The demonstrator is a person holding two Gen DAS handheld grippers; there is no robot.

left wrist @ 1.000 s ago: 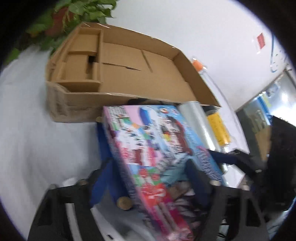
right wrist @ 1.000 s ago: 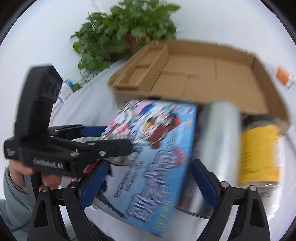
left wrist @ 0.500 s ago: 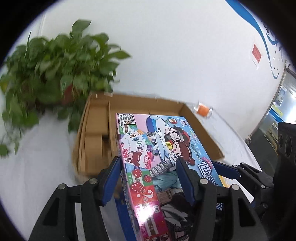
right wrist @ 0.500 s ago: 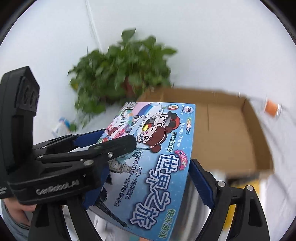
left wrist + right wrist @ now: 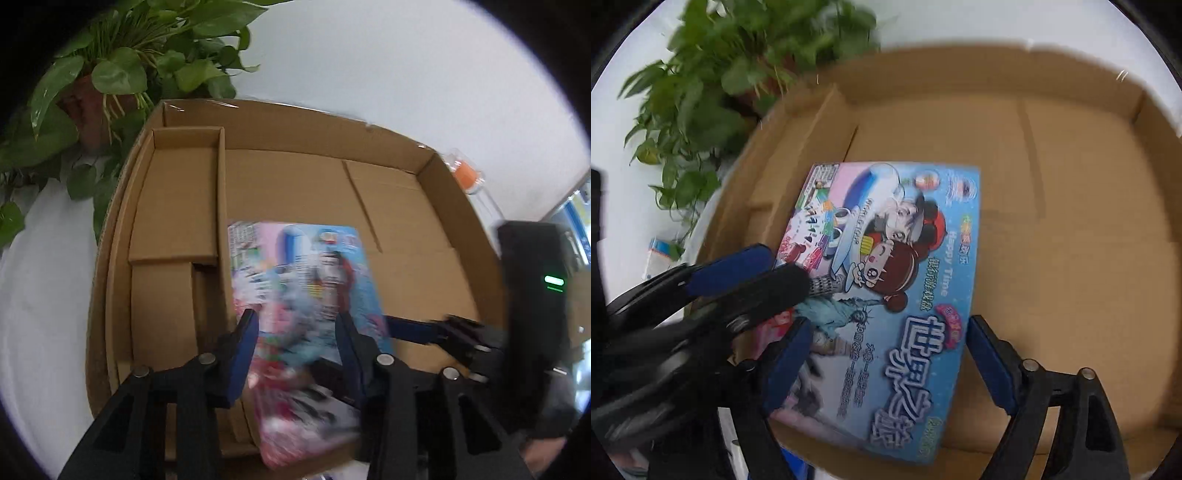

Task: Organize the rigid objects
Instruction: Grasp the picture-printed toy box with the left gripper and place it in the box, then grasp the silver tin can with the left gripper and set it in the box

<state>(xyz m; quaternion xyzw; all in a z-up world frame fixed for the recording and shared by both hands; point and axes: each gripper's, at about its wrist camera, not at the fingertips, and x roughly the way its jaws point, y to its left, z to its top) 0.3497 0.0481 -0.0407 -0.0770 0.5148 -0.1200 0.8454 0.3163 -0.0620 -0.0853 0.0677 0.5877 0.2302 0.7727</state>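
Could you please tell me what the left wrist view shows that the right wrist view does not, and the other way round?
Only the left wrist view shows the orange-capped bottle behind the cardboard box and a green light on the right hand-held gripper's body. Only the right wrist view shows the game box's readable print and a small packet on the white cloth. Both show the game box over the cardboard box, the plant, and both hand-held grippers.

Both wrist cams look steeply down, close (sharing cardboard box (image 5: 424, 236) interior).
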